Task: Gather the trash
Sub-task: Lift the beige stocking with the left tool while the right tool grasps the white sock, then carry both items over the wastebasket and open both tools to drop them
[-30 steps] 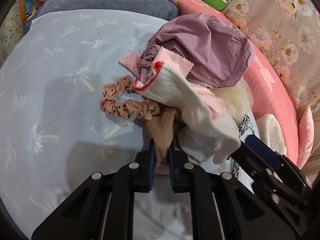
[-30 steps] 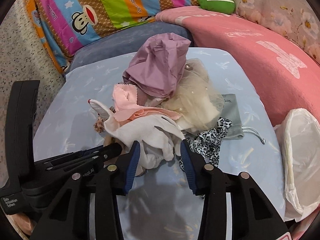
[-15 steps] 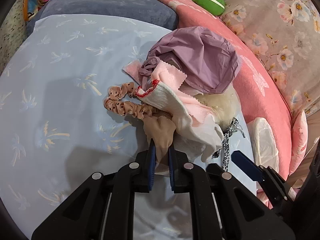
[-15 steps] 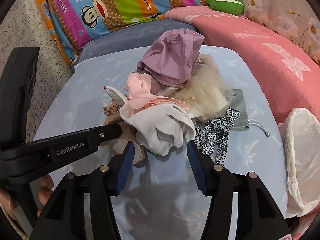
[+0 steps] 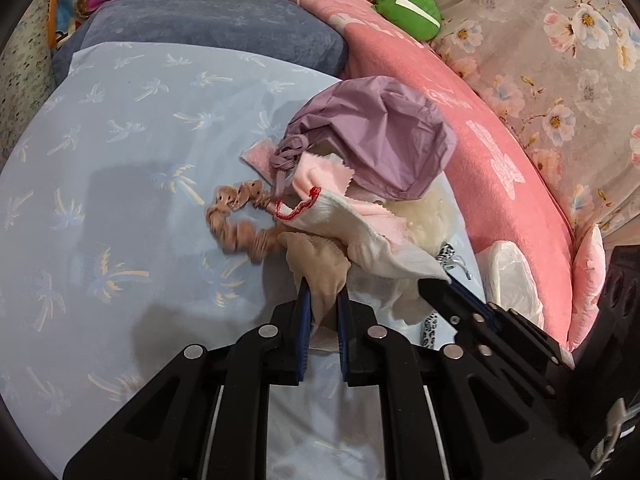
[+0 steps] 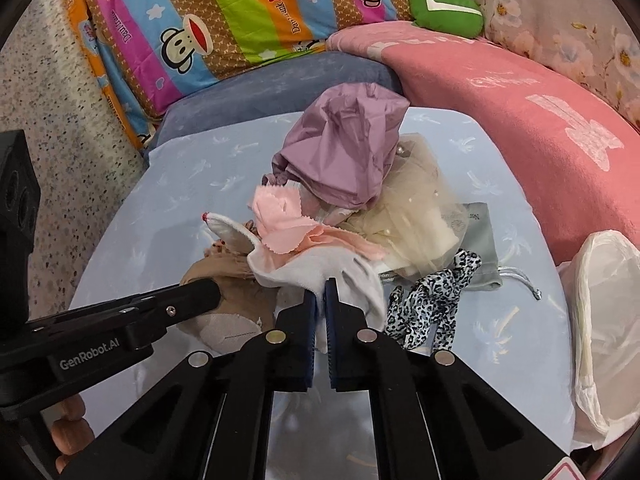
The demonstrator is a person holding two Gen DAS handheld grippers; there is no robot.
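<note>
A heap of cloth scraps lies on the light blue table (image 6: 500, 344), toward its far right part. At the heap's near side the left gripper (image 5: 320, 300) has its jaws closed on a tan stocking (image 5: 320, 264), which bunches up between the blue pads. The right gripper (image 6: 320, 294) is pinched nearly closed on the near edge of a white cloth (image 6: 320, 268) with a red-stitched hem that lies over the stocking. A brown scrunchie (image 5: 236, 224) rests on the table at the heap's left, touching the stocking. On the white cloth lies a pink swatch (image 6: 284, 220), and above that a purple bag (image 6: 344, 148) tops the heap. Cream tulle (image 6: 416, 216) spreads to the right under the bag, over a grey pouch (image 6: 480, 240). A leopard-print band (image 6: 432, 296) lies at the near right of the heap. A white trash bag (image 6: 604, 320) stands open off the table's right edge, beside a pink cushion (image 6: 520, 108).
</note>
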